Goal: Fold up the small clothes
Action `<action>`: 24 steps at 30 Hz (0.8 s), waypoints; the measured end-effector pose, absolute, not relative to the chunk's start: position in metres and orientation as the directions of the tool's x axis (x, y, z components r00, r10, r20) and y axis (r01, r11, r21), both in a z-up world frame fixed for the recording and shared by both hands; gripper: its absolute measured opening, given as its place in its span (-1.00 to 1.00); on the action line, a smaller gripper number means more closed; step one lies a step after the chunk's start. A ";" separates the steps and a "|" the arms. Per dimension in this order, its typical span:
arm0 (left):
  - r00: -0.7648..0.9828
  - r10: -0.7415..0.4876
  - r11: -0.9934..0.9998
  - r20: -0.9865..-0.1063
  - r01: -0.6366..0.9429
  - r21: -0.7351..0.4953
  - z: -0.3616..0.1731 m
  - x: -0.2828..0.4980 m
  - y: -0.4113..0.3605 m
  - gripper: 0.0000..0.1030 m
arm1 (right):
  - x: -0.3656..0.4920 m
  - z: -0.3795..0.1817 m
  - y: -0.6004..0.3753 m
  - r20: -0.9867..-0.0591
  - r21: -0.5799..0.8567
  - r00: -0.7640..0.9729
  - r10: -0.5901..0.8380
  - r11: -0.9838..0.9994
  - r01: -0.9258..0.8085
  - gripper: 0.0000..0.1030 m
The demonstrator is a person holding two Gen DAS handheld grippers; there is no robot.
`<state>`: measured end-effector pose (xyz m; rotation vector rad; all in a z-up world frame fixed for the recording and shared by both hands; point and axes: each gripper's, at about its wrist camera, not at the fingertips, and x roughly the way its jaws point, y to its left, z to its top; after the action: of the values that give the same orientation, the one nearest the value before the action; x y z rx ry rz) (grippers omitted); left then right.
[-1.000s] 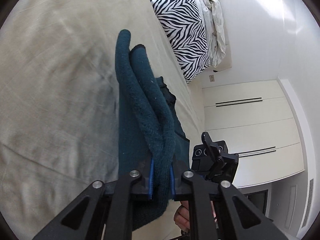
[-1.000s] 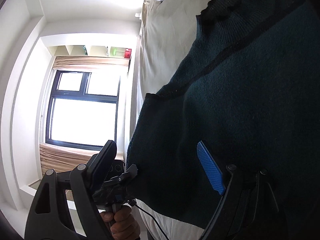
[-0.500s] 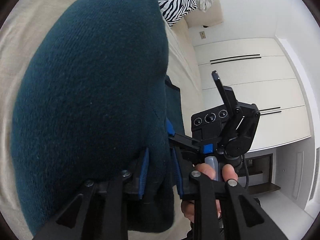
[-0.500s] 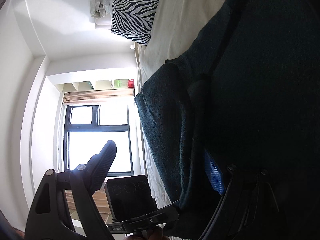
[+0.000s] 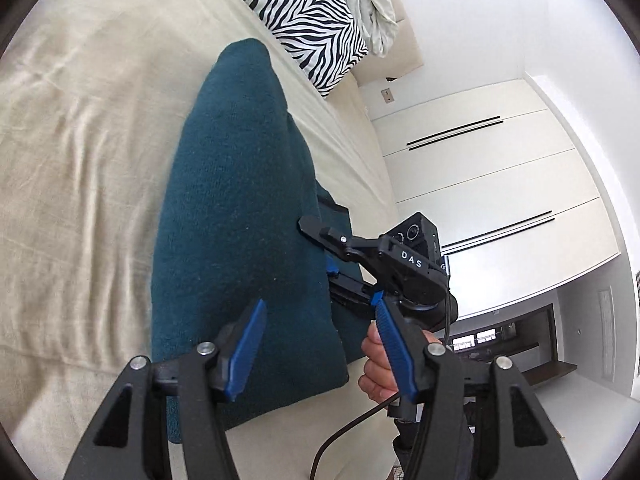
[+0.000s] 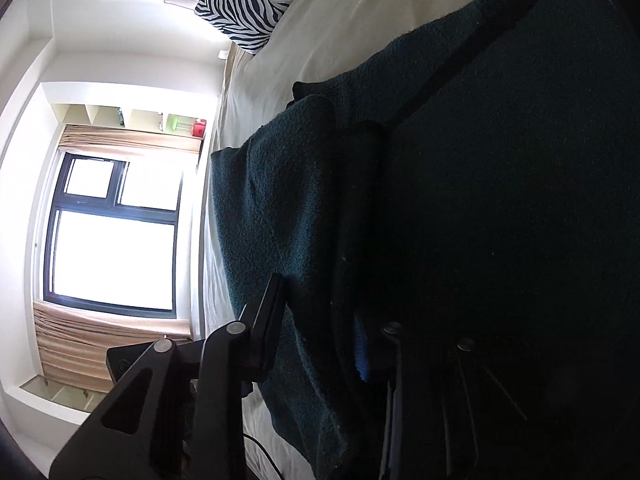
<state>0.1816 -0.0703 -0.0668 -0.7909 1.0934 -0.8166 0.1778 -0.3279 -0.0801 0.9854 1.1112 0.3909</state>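
Observation:
A dark teal knitted garment (image 5: 236, 216) lies folded on the cream bed sheet (image 5: 80, 140). My left gripper (image 5: 320, 344) is open and empty, just above the garment's near edge. My right gripper (image 5: 332, 252) shows in the left wrist view at the garment's right side, its fingers spread around the fabric. In the right wrist view the garment (image 6: 288, 216) fills the frame and a fold lies between the right gripper's (image 6: 320, 320) wide-apart fingers, one of them partly hidden by dark cloth.
A zebra-print pillow (image 5: 304, 12) and a crumpled pale cloth (image 5: 372, 4) lie at the head of the bed. White wardrobe doors (image 5: 492, 184) stand beyond the bed's right edge. A bright window (image 6: 112, 236) is on the other side.
My left gripper has opened and let go of the teal garment, which now lies folded over on the bed. The right gripper has moved in against the fold.

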 end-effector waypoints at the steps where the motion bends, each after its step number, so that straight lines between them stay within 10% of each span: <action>1: 0.244 -0.865 0.483 -0.439 0.170 -0.859 -0.067 0.182 -0.071 0.16 | 0.177 -0.078 -0.327 -0.590 0.799 0.429 0.684 0.570 0.189 -0.68; 24: 0.192 -0.816 0.577 -0.545 0.312 -0.755 -0.050 0.204 -0.151 0.24 | 0.114 -0.021 -0.478 -0.665 0.693 0.588 0.460 0.674 0.256 -0.96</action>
<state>0.2041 -0.1505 -0.0498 -0.5500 1.1114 -0.8501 0.1145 -0.4777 -0.0213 0.8563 0.9648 0.1372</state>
